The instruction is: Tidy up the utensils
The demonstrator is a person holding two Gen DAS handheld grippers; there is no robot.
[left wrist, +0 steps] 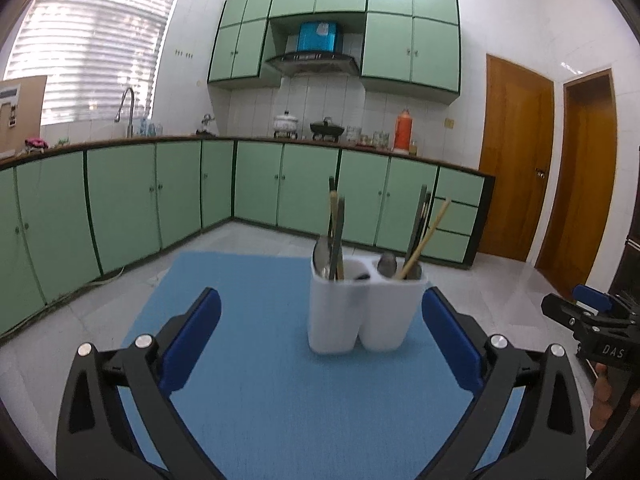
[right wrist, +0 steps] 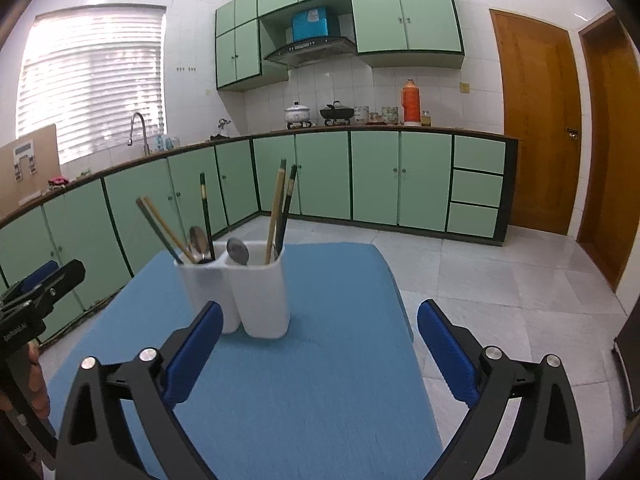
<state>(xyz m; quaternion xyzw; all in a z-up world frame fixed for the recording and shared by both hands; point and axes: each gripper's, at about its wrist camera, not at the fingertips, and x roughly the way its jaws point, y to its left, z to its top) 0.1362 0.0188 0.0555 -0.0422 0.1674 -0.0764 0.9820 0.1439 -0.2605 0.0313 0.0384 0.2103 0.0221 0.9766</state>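
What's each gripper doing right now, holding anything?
Left gripper: open, holding nothing.
Right gripper: open, holding nothing.

We see our left tongs [left wrist: 320,336] spread wide and empty over the blue desk [left wrist: 248,280]. Ahead stands a white two-compartment holder [left wrist: 360,312], upright, with spoons and chopsticks [left wrist: 424,240] in both compartments. Our right tongs [left wrist: 592,308] show at the right edge.
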